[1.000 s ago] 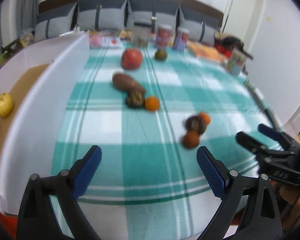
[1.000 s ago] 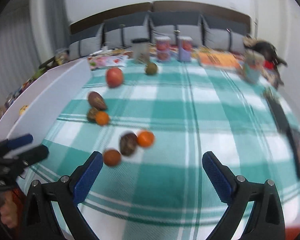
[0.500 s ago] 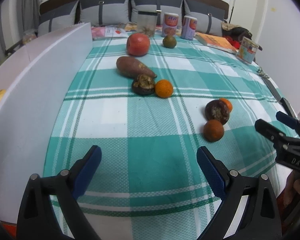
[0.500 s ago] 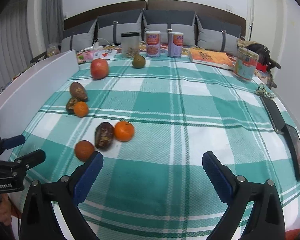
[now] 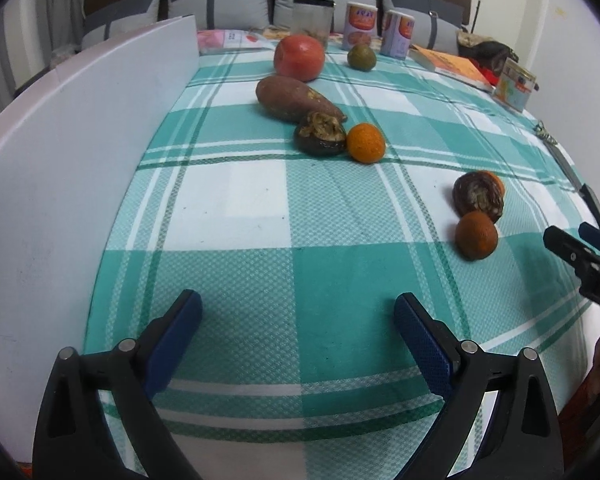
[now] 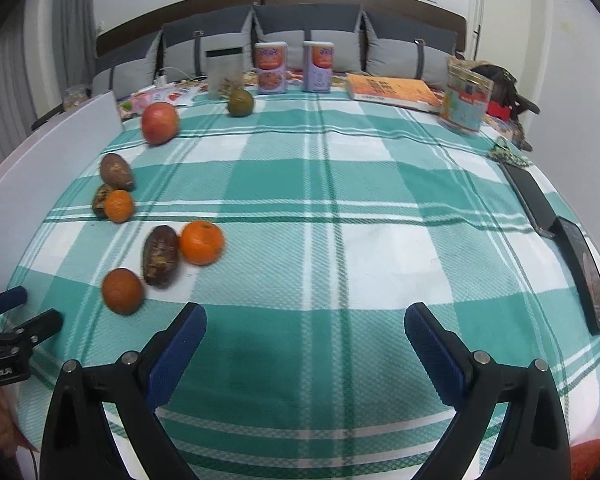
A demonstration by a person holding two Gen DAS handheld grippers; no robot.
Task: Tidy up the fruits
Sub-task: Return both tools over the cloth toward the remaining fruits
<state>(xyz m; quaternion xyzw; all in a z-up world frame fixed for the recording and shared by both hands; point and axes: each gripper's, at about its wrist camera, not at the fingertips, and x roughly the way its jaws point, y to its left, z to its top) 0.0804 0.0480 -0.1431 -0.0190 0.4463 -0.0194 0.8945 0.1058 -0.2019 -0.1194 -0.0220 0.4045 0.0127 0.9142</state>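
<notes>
Eight pieces on the cloth: none of them is in a grip, so I judge the sorting barely begun.
White box (image 5: 80, 168): its wall fills the left of my left wrist view; the inside is hidden from me, so I cannot say what it holds.
Left gripper (image 5: 298, 320): released, jaws spread wide over bare green checked tablecloth (image 5: 260, 208), touching nothing.
Far cluster: red apple (image 5: 299, 57), sweet potato (image 5: 292, 98), dark wrinkled fruit (image 5: 321, 135) and small orange (image 5: 365, 143) lie in a loose line near the box wall.
Green citrus (image 5: 361, 57): sits alone at the far end, just before the cans (image 5: 360, 26).
Near cluster: dull orange (image 6: 122, 291), dark oval fruit (image 6: 160, 255) and bright orange (image 6: 202, 241) sit close together, nearest my right gripper.
Right gripper (image 6: 305, 342): released too, jaws apart over empty cloth, the near cluster off to its left.
Hard to make out: the two dark fruits, shrivelled, I cannot name with confidence.
Cut off: phones (image 6: 584, 264) at the right edge, clear of the fruit.
Left to do: all eight pieces, by my reckoning.
</notes>
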